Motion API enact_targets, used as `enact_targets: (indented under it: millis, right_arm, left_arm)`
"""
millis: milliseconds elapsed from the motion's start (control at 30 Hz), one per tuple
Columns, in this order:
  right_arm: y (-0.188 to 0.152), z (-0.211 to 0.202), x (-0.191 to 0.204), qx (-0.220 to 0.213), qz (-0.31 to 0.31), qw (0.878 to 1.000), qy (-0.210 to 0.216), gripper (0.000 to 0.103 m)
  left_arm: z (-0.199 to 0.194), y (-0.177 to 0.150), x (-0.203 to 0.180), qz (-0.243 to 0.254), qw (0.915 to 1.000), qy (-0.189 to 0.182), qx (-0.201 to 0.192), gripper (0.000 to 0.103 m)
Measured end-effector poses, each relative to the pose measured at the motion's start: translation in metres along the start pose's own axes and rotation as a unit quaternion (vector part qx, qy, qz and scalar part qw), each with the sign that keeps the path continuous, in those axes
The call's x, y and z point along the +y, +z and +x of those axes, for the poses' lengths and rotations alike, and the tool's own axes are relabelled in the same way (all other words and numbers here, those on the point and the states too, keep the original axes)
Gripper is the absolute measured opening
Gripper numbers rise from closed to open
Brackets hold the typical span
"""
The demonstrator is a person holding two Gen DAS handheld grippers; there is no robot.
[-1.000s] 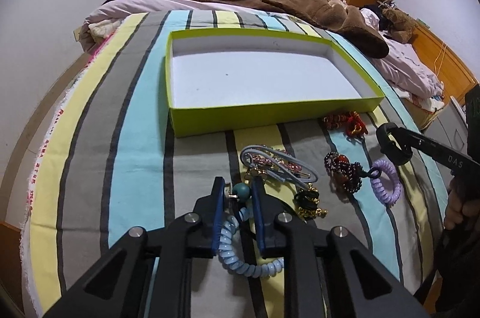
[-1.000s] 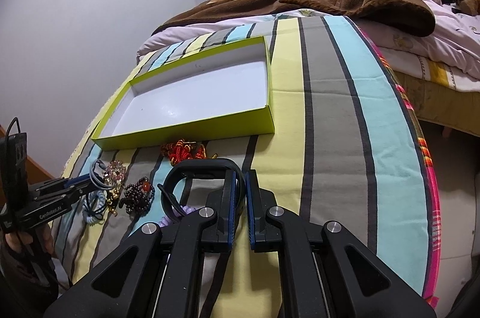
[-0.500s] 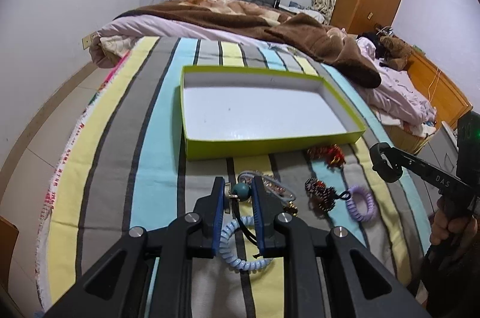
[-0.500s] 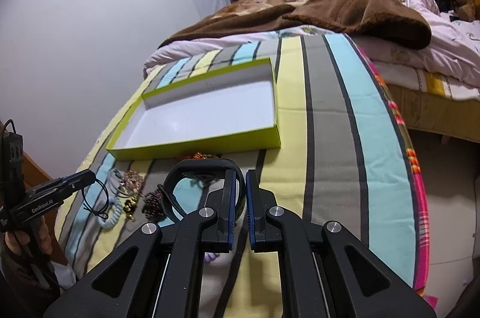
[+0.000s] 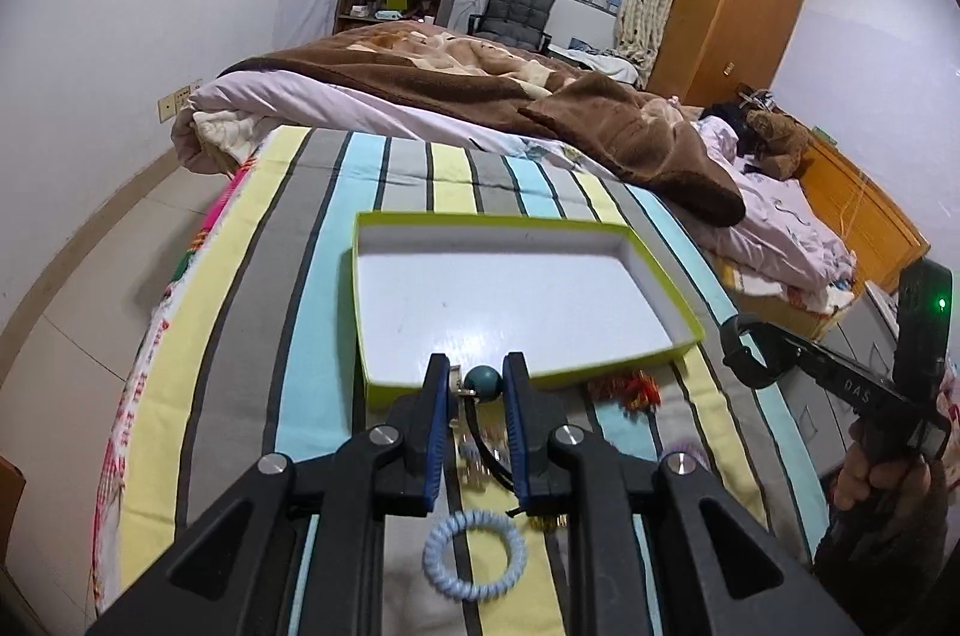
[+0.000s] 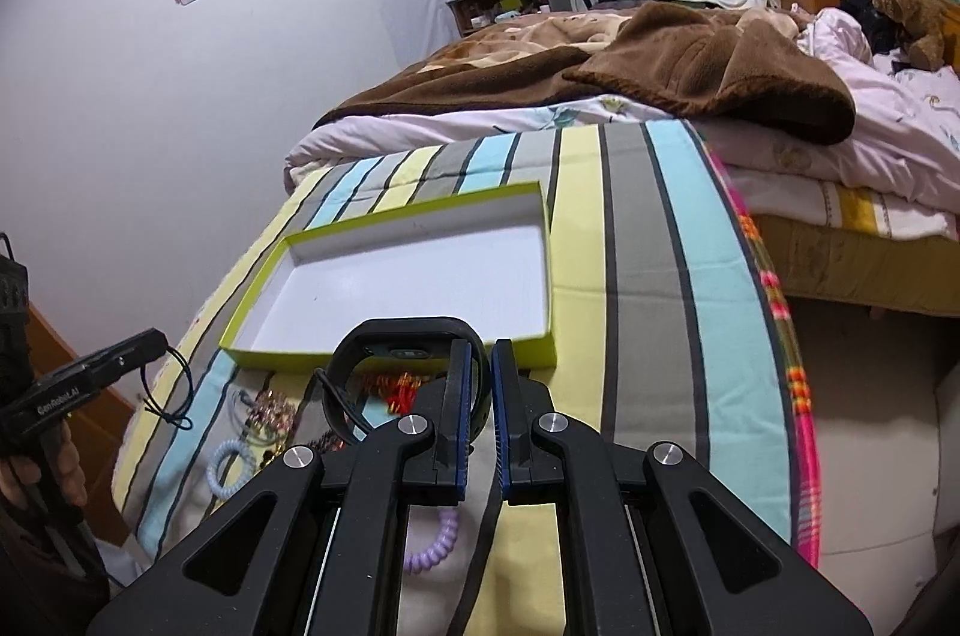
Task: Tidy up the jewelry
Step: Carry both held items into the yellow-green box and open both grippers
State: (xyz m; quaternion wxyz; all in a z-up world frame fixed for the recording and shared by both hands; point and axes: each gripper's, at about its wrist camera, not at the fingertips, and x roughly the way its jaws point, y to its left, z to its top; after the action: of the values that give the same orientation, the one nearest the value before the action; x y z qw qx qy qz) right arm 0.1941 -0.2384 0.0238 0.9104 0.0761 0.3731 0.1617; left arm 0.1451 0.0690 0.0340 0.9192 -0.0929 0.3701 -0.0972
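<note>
Ahead, lime box [image 5: 672, 351] rim sits below both claws.

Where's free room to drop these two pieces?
The box floor is entirely bare inside its green rim. The striped cover right of the box is bare too. It is crowded in front of the box: red beads, blue coil and purple coil.
</note>
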Motion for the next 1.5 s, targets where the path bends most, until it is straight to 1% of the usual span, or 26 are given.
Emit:
enact_targets:
  millis: [67,133,233,367,500,600,733,900,1033,1100,1300,1500]
  right_arm:
    - [0.008,0.006,-0.001,-0.001,0.001,1.0,-0.005,0.007]
    - [0.015,0.011,-0.001,-0.001,0.0,1.0,-0.009,0.007]
    - [0.028,0.023,0.0,0.002,-0.006,1.0,-0.016,0.007]
    - [0.043,0.044,-0.002,0.011,-0.009,1.0,-0.027,0.007]
    - [0.053,0.069,-0.005,0.022,-0.006,0.999,-0.037,0.007]
    - [0.06,0.085,-0.007,0.031,-0.007,0.999,-0.045,0.007]
    - [0.065,0.105,-0.008,0.044,-0.01,0.998,-0.051,0.007]
    - [0.066,0.126,-0.003,0.058,-0.027,0.996,-0.062,0.007]
    - [0.067,0.139,0.0,0.065,-0.035,0.996,-0.059,0.007]
    - [0.069,0.146,0.0,0.068,-0.039,0.995,-0.064,0.007]
    - [0.069,0.156,0.001,0.073,-0.047,0.994,-0.071,0.007]
    - [0.068,0.161,0.001,0.075,-0.05,0.993,-0.072,0.007]
  left_arm:
    - [0.003,0.007,-0.003,0.005,0.9999,-0.005,-0.008,0.018]
    - [0.012,0.016,-0.002,0.002,0.9999,-0.014,-0.006,0.018]
    - [0.023,0.027,-0.001,0.007,0.9999,-0.001,-0.008,0.018]
    - [0.044,0.037,0.004,-0.003,0.9999,-0.008,0.006,0.018]
    - [0.064,0.043,0.004,0.003,0.9998,-0.006,0.018,0.018]
    - [0.083,0.047,0.008,-0.002,0.9995,-0.002,0.031,0.018]
    - [0.102,0.05,0.012,-0.003,0.999,-0.001,0.046,0.018]
    - [0.121,0.054,0.013,0.008,0.9982,0.015,0.057,0.018]
    - [0.133,0.056,0.016,0.011,0.9977,0.016,0.066,0.019]
    - [0.14,0.056,0.017,0.011,0.9971,0.023,0.072,0.019]
    - [0.151,0.051,0.02,0.014,0.9954,0.034,0.088,0.019]
    - [0.152,0.052,0.02,0.018,0.9954,0.036,0.087,0.019]
